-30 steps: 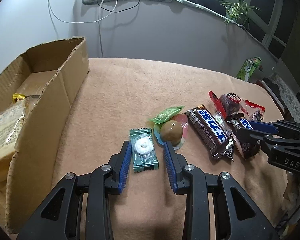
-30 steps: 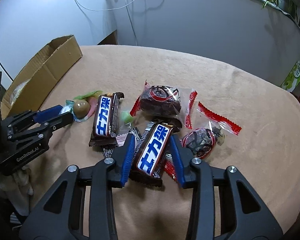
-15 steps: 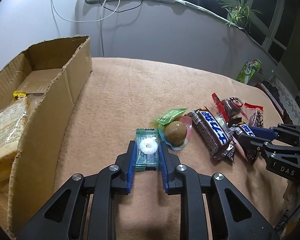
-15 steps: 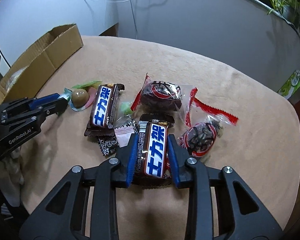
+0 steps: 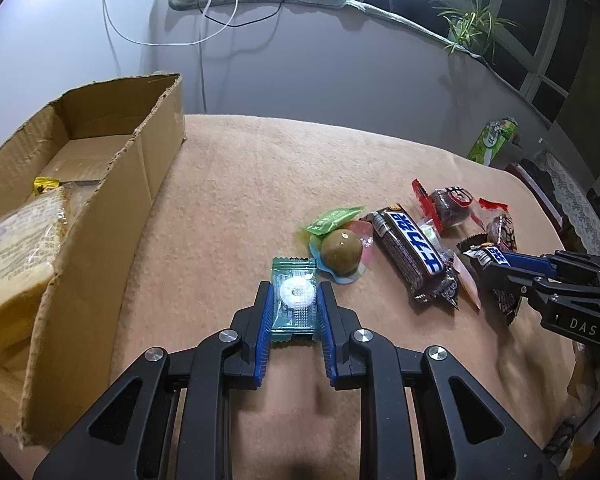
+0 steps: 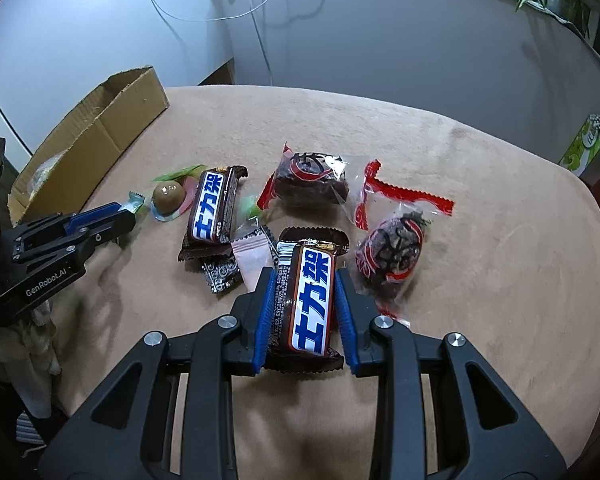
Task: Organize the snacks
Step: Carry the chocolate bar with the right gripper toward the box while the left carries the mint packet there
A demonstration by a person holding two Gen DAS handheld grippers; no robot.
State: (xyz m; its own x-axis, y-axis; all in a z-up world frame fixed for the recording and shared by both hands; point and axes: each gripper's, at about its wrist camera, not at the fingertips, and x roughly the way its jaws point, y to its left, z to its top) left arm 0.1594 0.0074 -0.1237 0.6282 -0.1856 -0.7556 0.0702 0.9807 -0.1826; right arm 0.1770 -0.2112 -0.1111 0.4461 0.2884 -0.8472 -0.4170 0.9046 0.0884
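Note:
My left gripper (image 5: pixel 294 300) is shut on a teal-wrapped mint candy (image 5: pixel 293 300) and holds it just above the cloth. My right gripper (image 6: pixel 305 284) is shut on a brown chocolate bar (image 6: pixel 309 300) with blue lettering; it also shows in the left wrist view (image 5: pixel 490 258). A second chocolate bar (image 6: pixel 212 208) lies on the cloth, with a round brown jelly cup (image 6: pixel 167 197), a green candy (image 5: pixel 332 221) and two red-edged bags of dark snacks (image 6: pixel 310 180) (image 6: pixel 392 248) around it. An open cardboard box (image 5: pixel 80 184) stands at the left.
The box holds a bag of bread-like snack (image 5: pixel 16 236) and a yellow packet (image 5: pixel 46 184). A pink sachet (image 6: pixel 254 258) lies between the bars. A green carton (image 5: pixel 492 140) stands beyond the table's far right edge. The tan cloth (image 5: pixel 260 168) covers the table.
Both grippers closed from open: the left onto the mint candy, the right onto the chocolate bar. Both have lifted slightly and pulled back.

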